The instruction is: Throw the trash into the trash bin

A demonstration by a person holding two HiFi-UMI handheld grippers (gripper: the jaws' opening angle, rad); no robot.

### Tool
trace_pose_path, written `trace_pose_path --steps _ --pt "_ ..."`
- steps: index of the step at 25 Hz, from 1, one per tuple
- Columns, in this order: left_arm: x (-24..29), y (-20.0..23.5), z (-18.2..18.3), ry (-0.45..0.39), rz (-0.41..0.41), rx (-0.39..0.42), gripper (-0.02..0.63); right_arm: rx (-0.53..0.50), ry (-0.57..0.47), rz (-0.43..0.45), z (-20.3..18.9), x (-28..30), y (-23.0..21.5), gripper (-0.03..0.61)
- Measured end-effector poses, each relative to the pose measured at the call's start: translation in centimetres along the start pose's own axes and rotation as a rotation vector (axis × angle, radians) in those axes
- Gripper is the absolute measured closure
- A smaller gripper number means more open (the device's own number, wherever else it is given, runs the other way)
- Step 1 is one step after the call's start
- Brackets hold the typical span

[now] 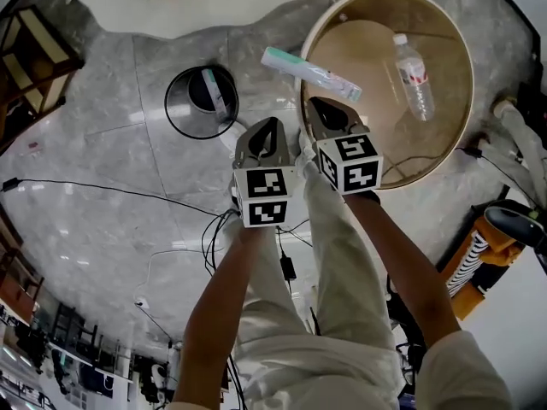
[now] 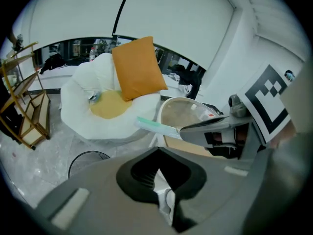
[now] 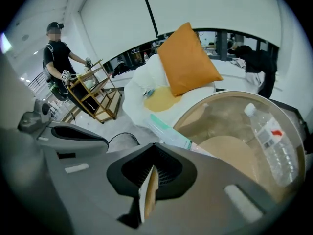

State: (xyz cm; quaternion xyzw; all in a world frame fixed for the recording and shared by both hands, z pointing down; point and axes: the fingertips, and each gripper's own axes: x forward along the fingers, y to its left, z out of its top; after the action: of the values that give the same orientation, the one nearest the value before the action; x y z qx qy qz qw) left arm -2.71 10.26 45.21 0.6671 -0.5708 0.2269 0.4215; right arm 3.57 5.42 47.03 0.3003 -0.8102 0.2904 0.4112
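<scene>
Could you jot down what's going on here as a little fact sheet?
Right gripper: shut on a long green-and-white packet
Left gripper: shut on what looks like a white crumpled scrap
Bin: black wire trash bin on the floor, left of both grippers in the head view, something inside
Table: round wooden tray table, with a clear plastic bottle lying on it
Packet in bin: not yet

A polished grey stone floor gleams around a round table with a pale wood-look rim and matt brown top. On it lies a clear plastic bottle, near a glossy mint-green plastic pack. The trash bin has a thin black rim. The egg-shaped seat is plush white cloth, and its orange cushion is smooth fabric.
</scene>
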Motion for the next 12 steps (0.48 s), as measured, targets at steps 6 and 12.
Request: trace_pose_path --steps 6,12 --pt "0.9 -3.9 1.7 0.005 -0.041 0.048 0.614 0.02 -0.035 -0.07 0.1 -2.7 -4.4 0.555" --pt "2.3 -6.6 2.8 0.017 -0.063 0.109 0.614 0.1 -0.068 -0.097 -0.9 -4.7 -8.3 0.539"
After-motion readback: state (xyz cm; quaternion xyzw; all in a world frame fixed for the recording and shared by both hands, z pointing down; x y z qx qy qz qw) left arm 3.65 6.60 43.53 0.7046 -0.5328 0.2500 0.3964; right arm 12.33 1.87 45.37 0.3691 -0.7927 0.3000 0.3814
